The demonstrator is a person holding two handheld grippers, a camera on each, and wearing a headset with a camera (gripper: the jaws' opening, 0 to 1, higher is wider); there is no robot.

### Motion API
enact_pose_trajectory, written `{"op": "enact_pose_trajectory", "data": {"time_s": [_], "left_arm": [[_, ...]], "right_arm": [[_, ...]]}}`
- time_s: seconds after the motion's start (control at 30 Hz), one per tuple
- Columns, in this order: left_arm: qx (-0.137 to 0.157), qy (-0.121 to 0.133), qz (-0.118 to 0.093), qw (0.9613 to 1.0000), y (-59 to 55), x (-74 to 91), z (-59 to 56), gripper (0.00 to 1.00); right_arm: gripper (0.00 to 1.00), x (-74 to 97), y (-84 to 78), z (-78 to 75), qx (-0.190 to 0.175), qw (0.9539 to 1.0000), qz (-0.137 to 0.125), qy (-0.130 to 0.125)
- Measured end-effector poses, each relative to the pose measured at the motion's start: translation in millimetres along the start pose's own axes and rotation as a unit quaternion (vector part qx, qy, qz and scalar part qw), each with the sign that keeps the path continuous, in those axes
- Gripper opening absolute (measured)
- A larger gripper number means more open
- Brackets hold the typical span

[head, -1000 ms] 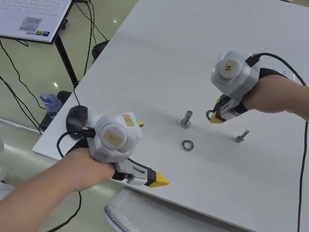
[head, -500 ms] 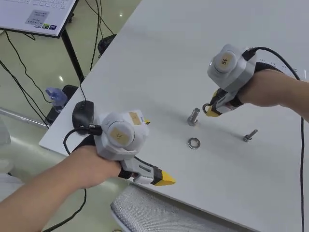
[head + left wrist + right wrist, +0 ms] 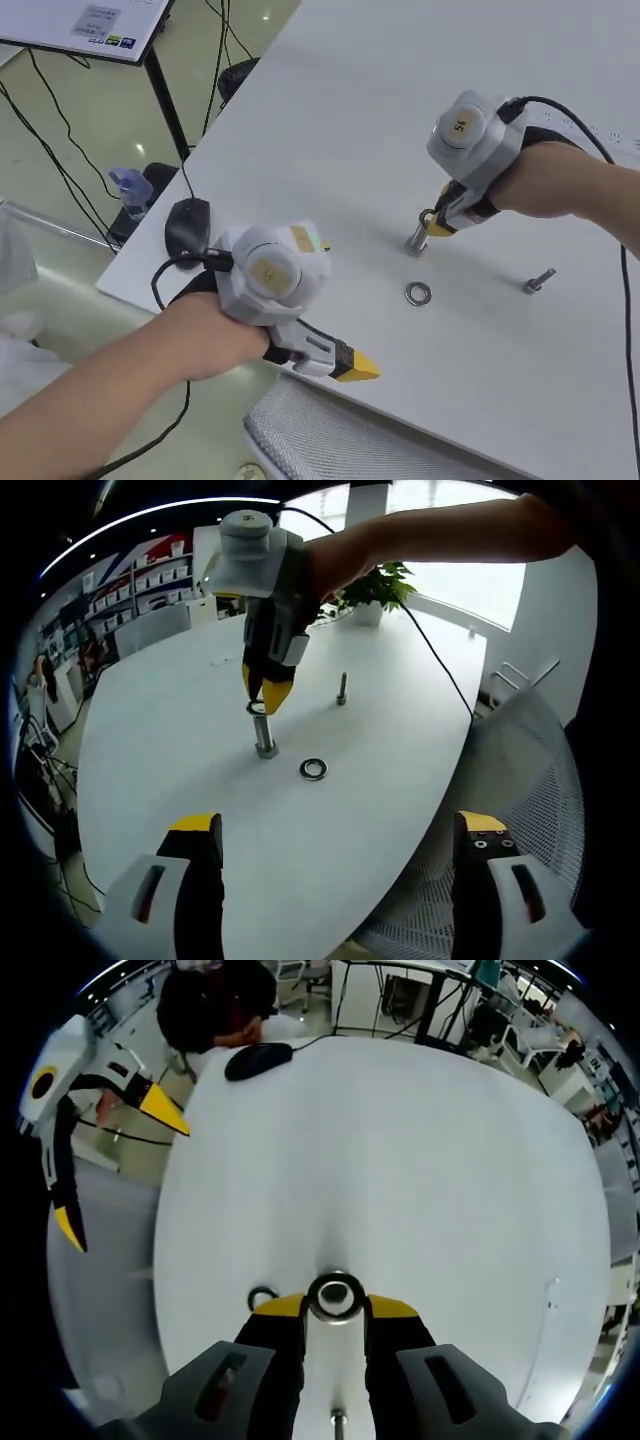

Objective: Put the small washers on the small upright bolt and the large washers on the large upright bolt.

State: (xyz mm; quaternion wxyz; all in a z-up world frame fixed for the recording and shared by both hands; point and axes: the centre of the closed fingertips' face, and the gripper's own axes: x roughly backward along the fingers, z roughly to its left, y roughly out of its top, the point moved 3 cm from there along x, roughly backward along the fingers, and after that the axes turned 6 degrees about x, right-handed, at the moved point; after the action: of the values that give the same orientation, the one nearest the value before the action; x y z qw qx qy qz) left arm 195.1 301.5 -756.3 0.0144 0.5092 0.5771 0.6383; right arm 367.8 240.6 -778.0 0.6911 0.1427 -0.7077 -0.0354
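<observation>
My right gripper (image 3: 437, 224) is shut on a large washer (image 3: 428, 217) and holds it just over the top of the large upright bolt (image 3: 416, 241). In the left gripper view, that washer (image 3: 257, 708) hangs at the right gripper (image 3: 268, 693) tips directly above the bolt (image 3: 265, 744). In the right gripper view the ring (image 3: 335, 1296) sits pinched between my jaws. Another washer (image 3: 418, 293) lies flat on the white table (image 3: 330, 110) near the bolt. The small upright bolt (image 3: 538, 282) stands further right. My left gripper (image 3: 355, 368) is open, at the table's near edge.
A black mouse (image 3: 187, 225) lies at the table's left corner. A grey mesh chair (image 3: 330, 440) is tucked under the near edge. A laptop (image 3: 80, 20) on a stand, cables and a spray bottle (image 3: 130, 188) are on the floor side to the left.
My right gripper has carried the washer leftwards, from beside the large bolt to right above it. The head camera has shifted; the left gripper has held its place.
</observation>
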Motion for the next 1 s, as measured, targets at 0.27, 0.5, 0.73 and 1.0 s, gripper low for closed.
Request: {"op": "enact_pose_trajectory", "data": {"time_s": [0.27,0.5,0.73,1.0], "left_arm": [[0.001,-0.001,0.001,1.0000,-1.6,1.9,2.6,0.95],[0.001,0.000,0.004,1.0000,-3.2,3.6,5.2,0.94],[0.002,-0.001,0.005,1.0000,-3.4,3.7,5.7,0.93],[0.003,-0.001,0.008,1.0000,-4.0,4.1,6.1,0.92]], "right_arm": [[0.22,-5.9,-0.6,2.2,0.005,0.9999,0.010,0.000],[0.22,-13.1,-2.4,2.8,0.000,0.9999,0.013,0.005],[0.22,-23.6,-5.4,2.0,-0.003,0.9999,0.014,0.007],[0.22,-30.6,-7.7,6.1,-0.003,0.9999,0.014,0.008]]}}
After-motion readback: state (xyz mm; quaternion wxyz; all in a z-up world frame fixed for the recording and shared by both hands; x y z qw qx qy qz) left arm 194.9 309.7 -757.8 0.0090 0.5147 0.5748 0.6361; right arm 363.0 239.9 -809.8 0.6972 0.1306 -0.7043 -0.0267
